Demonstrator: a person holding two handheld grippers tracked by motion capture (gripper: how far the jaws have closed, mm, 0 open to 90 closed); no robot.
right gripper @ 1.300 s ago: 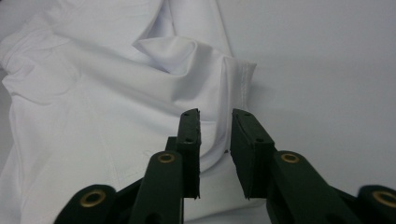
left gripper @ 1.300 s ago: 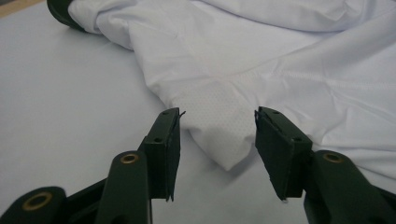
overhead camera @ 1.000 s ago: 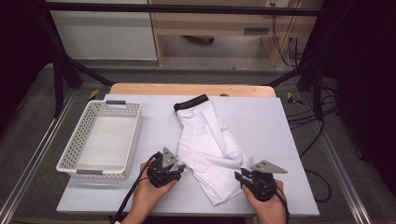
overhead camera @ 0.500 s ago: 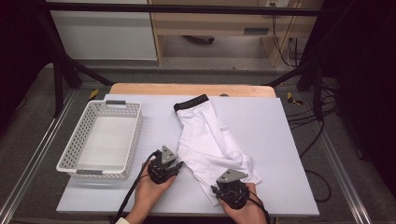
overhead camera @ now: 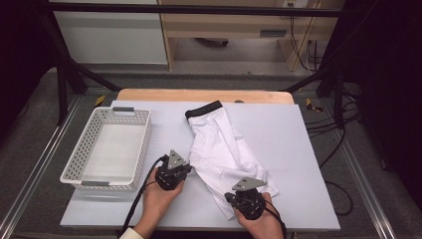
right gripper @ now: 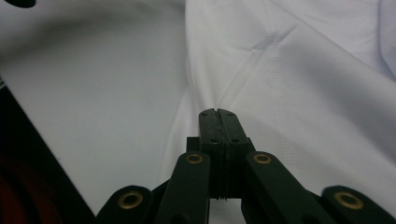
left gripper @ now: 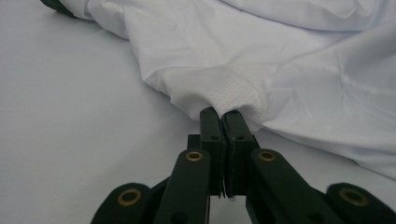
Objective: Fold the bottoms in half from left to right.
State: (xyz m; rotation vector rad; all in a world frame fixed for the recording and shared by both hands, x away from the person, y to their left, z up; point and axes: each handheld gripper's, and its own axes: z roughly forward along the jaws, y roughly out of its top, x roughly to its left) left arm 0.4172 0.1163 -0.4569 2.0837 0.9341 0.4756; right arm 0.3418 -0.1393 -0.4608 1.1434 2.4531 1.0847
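- The white garment lay crumpled across the middle of the counter, its black waistband at the far end.
- The left gripper had just been closing, and its fingers were clamped on a mesh fold at the garment's left edge.
- The right gripper had likewise just been closing; its fingers were pinched together on the cloth at the near end.
- A white basket sat to the left, apart from the garment.
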